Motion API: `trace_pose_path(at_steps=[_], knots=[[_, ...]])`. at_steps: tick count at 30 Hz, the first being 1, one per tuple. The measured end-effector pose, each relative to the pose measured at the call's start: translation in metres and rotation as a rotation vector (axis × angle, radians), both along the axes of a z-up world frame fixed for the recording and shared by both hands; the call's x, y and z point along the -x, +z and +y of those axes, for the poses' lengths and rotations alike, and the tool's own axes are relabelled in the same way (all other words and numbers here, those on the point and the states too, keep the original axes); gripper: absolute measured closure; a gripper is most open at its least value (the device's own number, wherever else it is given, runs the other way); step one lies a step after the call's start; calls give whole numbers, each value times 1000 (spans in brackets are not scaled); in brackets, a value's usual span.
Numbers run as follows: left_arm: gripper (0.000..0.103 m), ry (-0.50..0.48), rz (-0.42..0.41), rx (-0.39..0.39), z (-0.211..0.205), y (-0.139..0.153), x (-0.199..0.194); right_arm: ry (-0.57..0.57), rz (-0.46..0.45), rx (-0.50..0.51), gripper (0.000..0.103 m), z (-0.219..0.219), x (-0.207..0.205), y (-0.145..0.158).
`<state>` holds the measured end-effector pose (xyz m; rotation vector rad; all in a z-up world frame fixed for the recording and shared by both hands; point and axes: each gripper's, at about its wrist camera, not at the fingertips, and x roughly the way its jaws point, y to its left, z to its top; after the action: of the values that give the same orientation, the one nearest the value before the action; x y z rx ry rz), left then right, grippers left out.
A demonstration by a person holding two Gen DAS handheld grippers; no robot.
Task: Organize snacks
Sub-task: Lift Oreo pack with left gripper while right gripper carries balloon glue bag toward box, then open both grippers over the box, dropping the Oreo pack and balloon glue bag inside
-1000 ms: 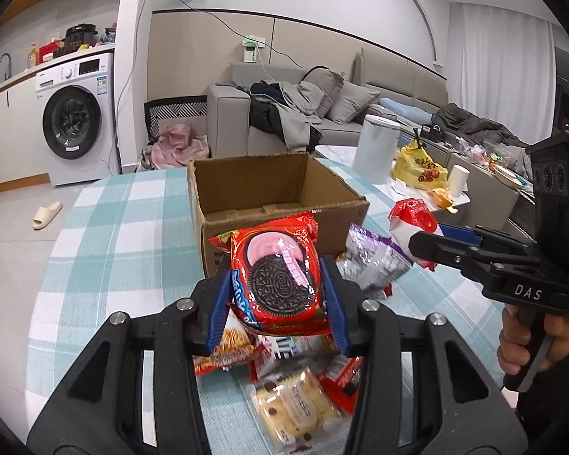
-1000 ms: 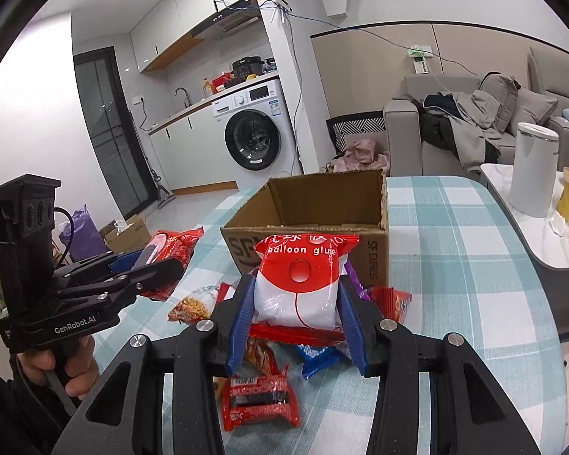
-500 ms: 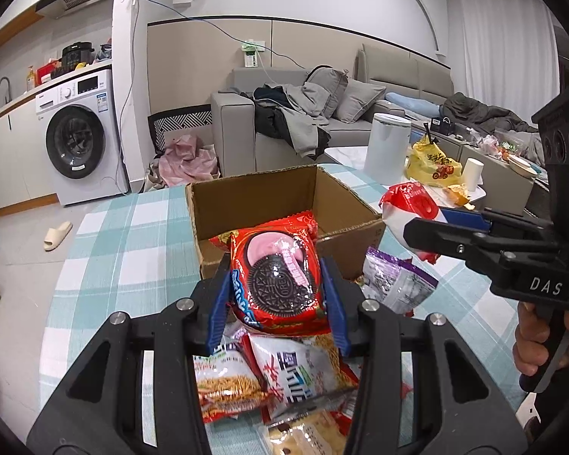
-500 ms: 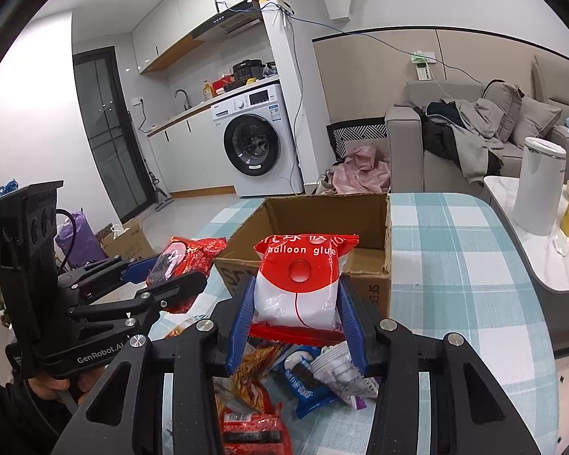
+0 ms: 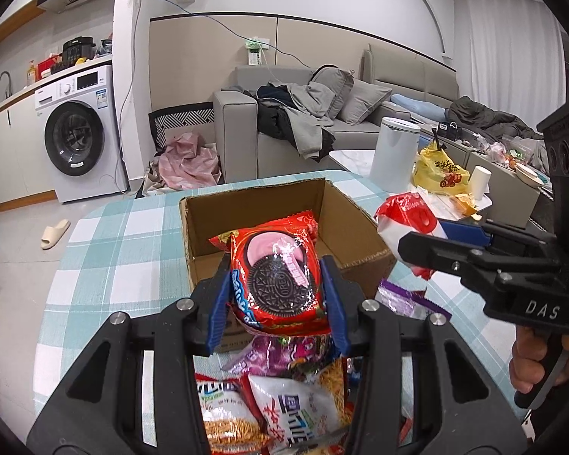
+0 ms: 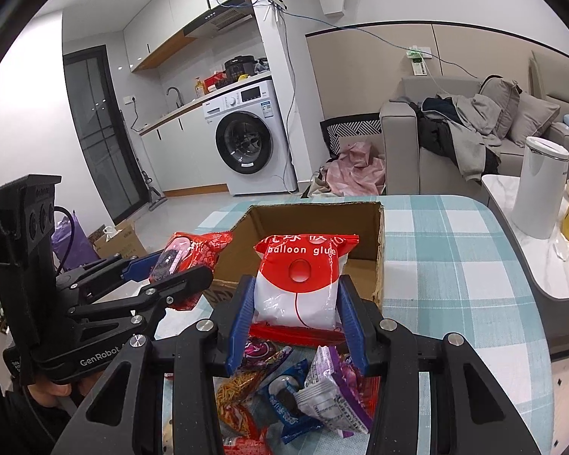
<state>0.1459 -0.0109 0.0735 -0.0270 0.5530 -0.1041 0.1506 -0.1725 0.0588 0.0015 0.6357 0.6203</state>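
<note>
My left gripper (image 5: 277,299) is shut on a red Oreo packet (image 5: 275,276), held just in front of an open cardboard box (image 5: 345,223) on the checked tablecloth. In the right wrist view my right gripper (image 6: 294,305) is shut on a red-and-white "balloon glue" packet (image 6: 299,280) at the near edge of the same box (image 6: 364,220). Each gripper shows in the other's view: the right one (image 5: 409,235) with its white packet (image 5: 402,216) at the box's right, the left one (image 6: 178,269) with the Oreo packet (image 6: 193,248) at the box's left. The box looks empty inside.
Several loose snack packets (image 5: 284,405) lie on the table below the grippers, also seen as a pile (image 6: 296,383) in the right wrist view. A white bin (image 6: 540,185) and a yellow bag (image 5: 440,168) stand on a side table to the right. A sofa and washing machine stand behind.
Both grippers have moved forward toward the box with their packets still held; the box now looks larger and closer, and the snack pile has slid lower in both views.
</note>
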Motion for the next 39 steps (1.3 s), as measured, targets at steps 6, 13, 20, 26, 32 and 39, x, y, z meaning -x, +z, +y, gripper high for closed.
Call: trace_pose_path(at_steps=[6,13,20,26,32,39], knots=[[62,14,13,-1,4,-1,-24,-4,19,5,59,5,-14,-3],[62,32,47,1,10,-11,-51,-4,36,18,59,12,-28,-6],[62,40,74,11,19,-28,-73,-2,58,31,59,21,-44,-12],[62,37,74,0,21,-33,-86,-5,80,34,59,24,-59,-21],[62,35,77,4,19,-33,-90,-8,100,41,59,29,-70,-28],[62,26,86,3,12,-35,-106,-15,113,46,59,28,-76,-32]])
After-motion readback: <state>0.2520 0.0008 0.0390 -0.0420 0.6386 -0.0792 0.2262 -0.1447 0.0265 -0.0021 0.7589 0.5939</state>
